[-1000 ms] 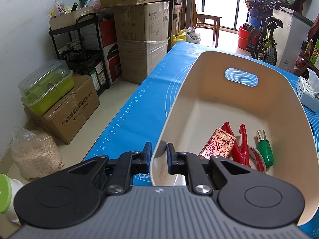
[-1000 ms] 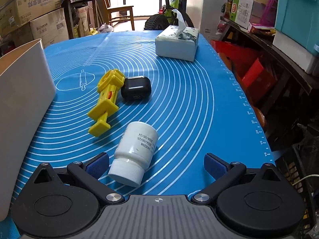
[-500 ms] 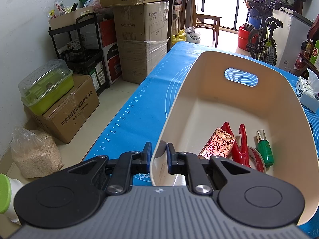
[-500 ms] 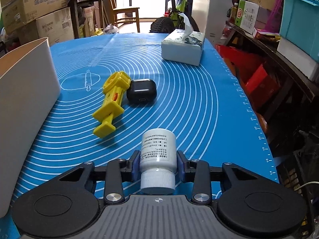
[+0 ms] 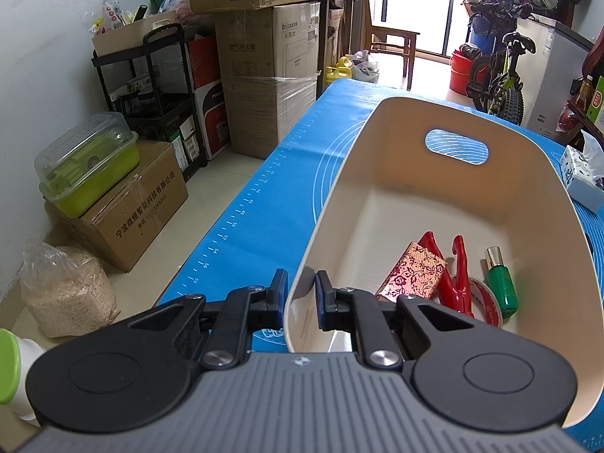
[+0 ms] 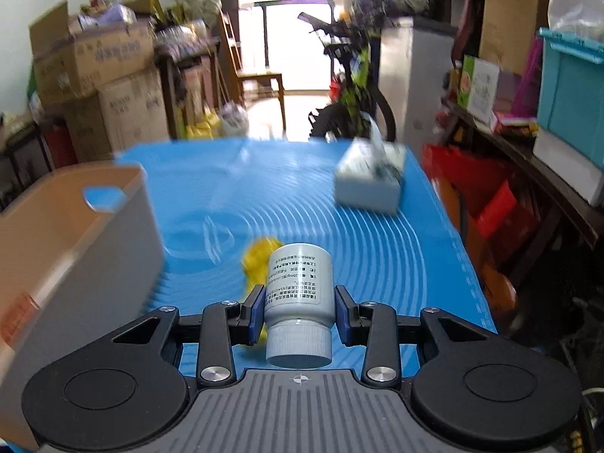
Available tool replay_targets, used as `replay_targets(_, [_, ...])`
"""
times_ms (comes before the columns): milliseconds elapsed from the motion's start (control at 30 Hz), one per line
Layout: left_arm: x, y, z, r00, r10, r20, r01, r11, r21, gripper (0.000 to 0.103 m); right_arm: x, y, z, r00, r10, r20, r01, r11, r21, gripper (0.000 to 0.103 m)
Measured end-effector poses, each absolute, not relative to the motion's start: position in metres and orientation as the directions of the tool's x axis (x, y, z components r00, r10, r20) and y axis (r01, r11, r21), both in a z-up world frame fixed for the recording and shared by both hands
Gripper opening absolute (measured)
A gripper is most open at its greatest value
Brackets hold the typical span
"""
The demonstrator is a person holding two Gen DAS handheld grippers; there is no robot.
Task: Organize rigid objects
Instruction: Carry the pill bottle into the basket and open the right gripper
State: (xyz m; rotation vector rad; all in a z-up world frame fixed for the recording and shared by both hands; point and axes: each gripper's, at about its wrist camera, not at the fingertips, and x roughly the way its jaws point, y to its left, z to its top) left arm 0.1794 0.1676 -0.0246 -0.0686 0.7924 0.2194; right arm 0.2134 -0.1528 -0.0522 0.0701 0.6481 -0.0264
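Note:
My left gripper (image 5: 300, 288) is shut on the near rim of the cream bin (image 5: 381, 204). Inside the bin lie a patterned red box (image 5: 413, 275), a red clip (image 5: 455, 279), a tape roll (image 5: 487, 302) and a green bottle (image 5: 500, 283). My right gripper (image 6: 299, 311) is shut on a white pill bottle (image 6: 300, 294), cap toward the camera, held above the blue mat (image 6: 377, 249). A yellow toy (image 6: 256, 260) lies on the mat behind the bottle, partly hidden. The bin (image 6: 68, 249) stands at the left in the right wrist view, blurred.
A tissue box (image 6: 372, 185) sits on the far right of the mat and shows at the right edge of the left wrist view (image 5: 583, 183). Cardboard boxes (image 5: 264, 75) and a black rack (image 5: 151, 87) stand beside the table's left edge.
My right gripper closed on the white pill bottle, then lifted it off the mat and tilted up; the view is motion-blurred. The left gripper has kept its hold on the bin rim.

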Motion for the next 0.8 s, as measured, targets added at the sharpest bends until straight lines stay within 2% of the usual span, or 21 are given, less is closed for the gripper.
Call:
replay_targets(400, [0.179,0.168,-0.025,0.68,0.17,-0.713,-0.221,0.975,0.021,0.017,0.217,-0.098,0.006,0.866,0.163,-0.473,-0.101,0.983,0.155,0.044])
replay_targets(800, [0.179,0.168,-0.025,0.68,0.17,-0.713,-0.222,0.975,0.022,0.017,0.217,-0.026,0.004,0.822,0.291,-0.489,-0.262,0.957,0.128,0.044])
